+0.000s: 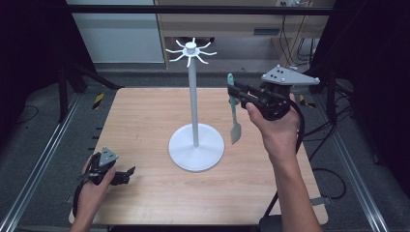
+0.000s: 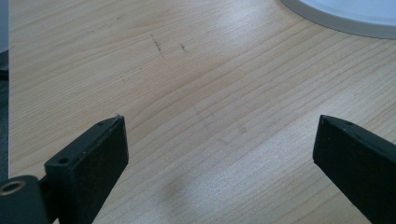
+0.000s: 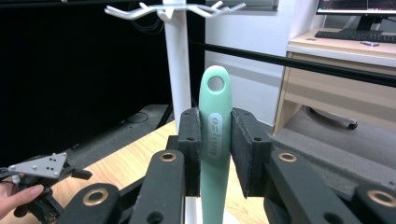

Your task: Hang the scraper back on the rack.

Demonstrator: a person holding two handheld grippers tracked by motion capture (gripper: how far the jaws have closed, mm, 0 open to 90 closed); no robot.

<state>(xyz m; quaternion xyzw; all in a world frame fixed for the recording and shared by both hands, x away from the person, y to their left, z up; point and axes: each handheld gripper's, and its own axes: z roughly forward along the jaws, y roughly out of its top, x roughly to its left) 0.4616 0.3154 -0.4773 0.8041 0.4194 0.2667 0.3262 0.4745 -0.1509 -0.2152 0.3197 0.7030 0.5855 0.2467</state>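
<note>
A white hook stand [image 1: 194, 96] rises from a round base [image 1: 196, 147] at the table's middle, with curved hooks [image 1: 191, 50] at its top. My right gripper [image 1: 237, 94] is held up to the right of the pole, shut on the mint-green handle of a spatula [image 1: 233, 108] that hangs blade down. In the right gripper view the handle [image 3: 215, 140] stands upright between the pads, its hanging hole [image 3: 215, 83] above them, the stand's pole [image 3: 177, 65] behind. My left gripper [image 1: 126, 174] rests low at the table's front left, open, with bare wood [image 2: 215, 116] between its jaws.
The wooden table [image 1: 140, 125] has its edges close on all sides, with metal rails on the floor at left and right. A desk [image 3: 341, 79] with a keyboard stands beyond the table. A black bar [image 1: 193, 8] crosses overhead at the back.
</note>
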